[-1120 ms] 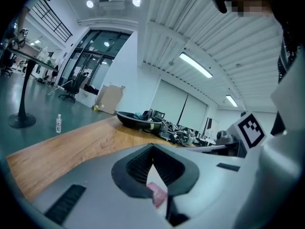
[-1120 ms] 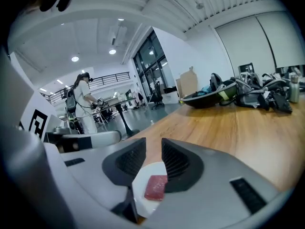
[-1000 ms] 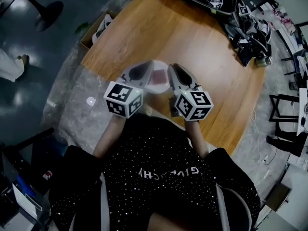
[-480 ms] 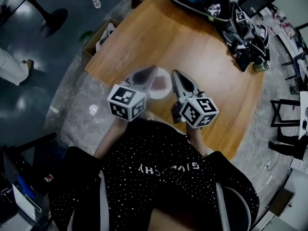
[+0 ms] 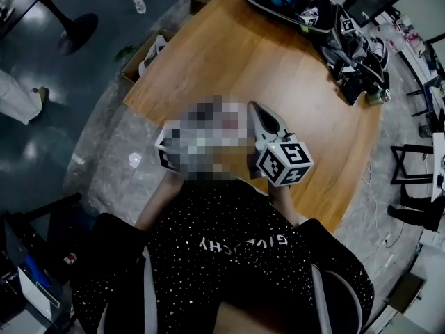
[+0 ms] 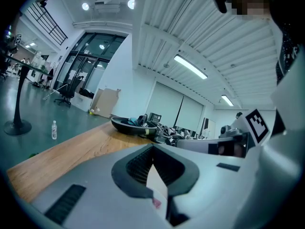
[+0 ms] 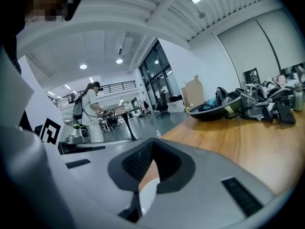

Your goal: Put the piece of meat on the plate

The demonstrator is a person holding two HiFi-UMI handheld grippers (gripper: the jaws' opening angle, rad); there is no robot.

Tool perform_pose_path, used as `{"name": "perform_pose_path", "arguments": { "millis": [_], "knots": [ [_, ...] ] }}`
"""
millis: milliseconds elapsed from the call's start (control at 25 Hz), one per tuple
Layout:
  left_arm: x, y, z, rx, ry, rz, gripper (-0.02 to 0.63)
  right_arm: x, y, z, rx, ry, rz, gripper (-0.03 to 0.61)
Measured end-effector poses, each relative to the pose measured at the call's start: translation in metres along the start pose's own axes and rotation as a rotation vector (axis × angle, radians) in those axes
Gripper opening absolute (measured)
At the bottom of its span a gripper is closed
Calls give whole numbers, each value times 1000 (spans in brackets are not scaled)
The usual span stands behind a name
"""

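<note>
**Head view, read left to right.**

**Centre left:** the left gripper [image 6: 153, 149] is largely hidden in the head view. Its own view shows the jaws together at the tips with nothing clamped between them. Through the notch beneath the closed tips appears the white plate [image 6: 156, 187]. On it is a small pink sliver, taken to be the meat [image 6: 156, 203]. The plate therefore lies just below and ahead of this gripper, between the two tools, on the wooden table [image 5: 278, 61]. In the head view the plate is mostly covered and cannot be read.

**Centre right:** the right gripper [image 5: 254, 108] points toward the upper frame, with its marker cube [image 5: 284, 160] toward the lower frame. Its own view shows the jaws closed on each other and empty. Only bare white plate shows beneath them, with no pink.

**Upper right:** a dark tray and assorted gear [image 5: 334, 26] lie well apart from the plate.

**Judgement:** the meat appears to rest on the plate already, so the task looks complete or nearly so. The pink shows only under the left gripper, so that tool seems the nearer. So little of the meat is visible that neither this nor its long axis can be settled.
</note>
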State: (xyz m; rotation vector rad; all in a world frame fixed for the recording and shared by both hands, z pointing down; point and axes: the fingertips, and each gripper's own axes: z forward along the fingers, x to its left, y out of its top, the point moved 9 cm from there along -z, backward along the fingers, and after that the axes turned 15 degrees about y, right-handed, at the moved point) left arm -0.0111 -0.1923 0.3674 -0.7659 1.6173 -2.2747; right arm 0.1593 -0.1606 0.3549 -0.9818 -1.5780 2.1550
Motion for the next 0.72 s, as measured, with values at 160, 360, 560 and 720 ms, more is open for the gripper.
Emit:
{"name": "perform_pose_path", "arguments": {
  "millis": [160,360,560,720],
  "knots": [
    [0,0,3,2,-4,0,9,-2,0,0,11,-8,-14,11],
    [2,-3,4,-1,1,-3,9,-2,0,0,12,-6,-4,11],
    [3,-4,3,3,3,-4,9,-2,-2,1,18,-8,0,11],
    [5,-4,2,6,5,-1,9,-1,-3,3,21,-5,1,11]
  ]
}}
